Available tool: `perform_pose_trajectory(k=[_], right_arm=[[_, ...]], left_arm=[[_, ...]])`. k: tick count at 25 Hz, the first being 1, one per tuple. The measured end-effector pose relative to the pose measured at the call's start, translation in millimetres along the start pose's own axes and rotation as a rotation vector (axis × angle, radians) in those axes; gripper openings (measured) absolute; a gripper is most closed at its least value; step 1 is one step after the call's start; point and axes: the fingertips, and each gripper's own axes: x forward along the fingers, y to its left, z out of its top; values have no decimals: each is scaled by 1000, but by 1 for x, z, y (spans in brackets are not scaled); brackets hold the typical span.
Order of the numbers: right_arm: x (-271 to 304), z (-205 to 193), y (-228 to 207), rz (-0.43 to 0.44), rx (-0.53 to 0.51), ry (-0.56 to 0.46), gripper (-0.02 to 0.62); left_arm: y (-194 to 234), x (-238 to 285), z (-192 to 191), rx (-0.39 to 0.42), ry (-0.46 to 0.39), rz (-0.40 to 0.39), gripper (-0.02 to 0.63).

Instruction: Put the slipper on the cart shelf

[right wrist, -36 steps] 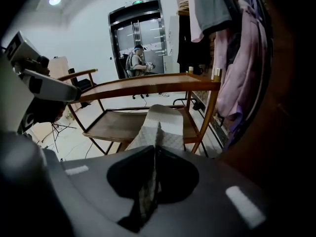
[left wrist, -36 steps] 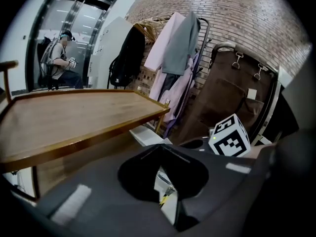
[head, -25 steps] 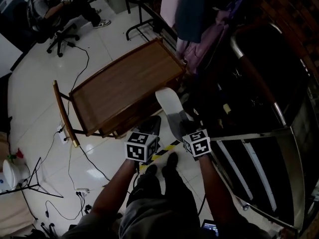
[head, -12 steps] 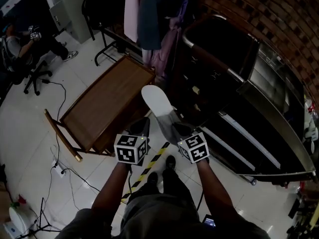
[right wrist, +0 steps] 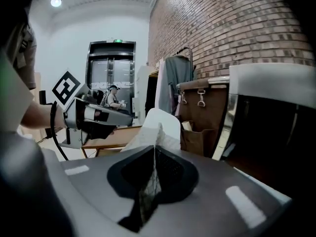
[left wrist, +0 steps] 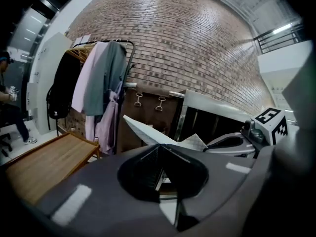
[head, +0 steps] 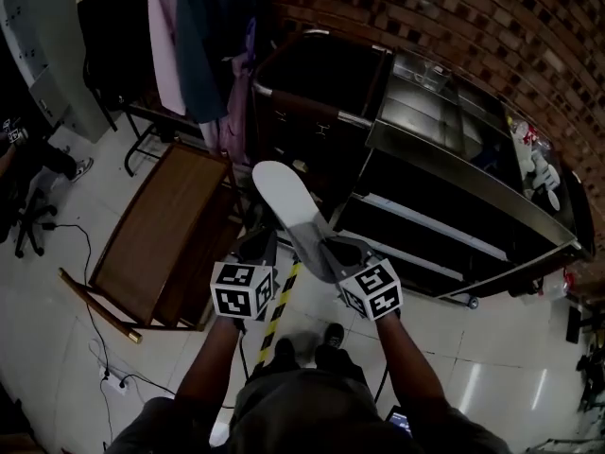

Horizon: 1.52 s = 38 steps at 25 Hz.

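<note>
A white slipper (head: 284, 201) hangs in the air, sole up and toe pointing away, with my right gripper (head: 328, 253) shut on its heel end. The right gripper view shows the slipper's (right wrist: 160, 127) fabric pinched between the closed jaws of the right gripper (right wrist: 155, 152). My left gripper (head: 257, 251) is level with it on the left, shut, with nothing in it (left wrist: 159, 149). The slipper (left wrist: 148, 132) shows beyond its jaws. The metal cart (head: 454, 173) with dark shelves (head: 425, 223) stands ahead and to the right, against the brick wall.
A wooden tray table (head: 156, 230) stands on the floor at the left. Clothes (head: 203, 45) hang on a rack behind it. A dark brown cabinet (head: 302, 112) stands beside the cart. Yellow-black tape (head: 279, 301) marks the floor under my grippers. Cables (head: 76, 253) trail at far left.
The head view has swung right, toward the brick wall and the cart, so the wooden table has slid leftward. Both grippers keep their places, and the slipper stays in the right one.
</note>
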Motion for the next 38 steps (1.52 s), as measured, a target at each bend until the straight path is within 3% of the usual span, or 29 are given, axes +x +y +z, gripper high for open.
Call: perform_pose_trajectory(k=[21, 30, 38], right_arm=[[-197, -103, -122, -418, 210, 24, 8], [-252, -153, -216, -564, 304, 43, 8], [-270, -178, -300, -621, 338, 47, 8]], left_arm=[[-209, 99, -21, 145, 122, -367, 8], [-272, 149, -35, 190, 177, -430, 8], [-309, 199, -42, 199, 209, -426, 8]])
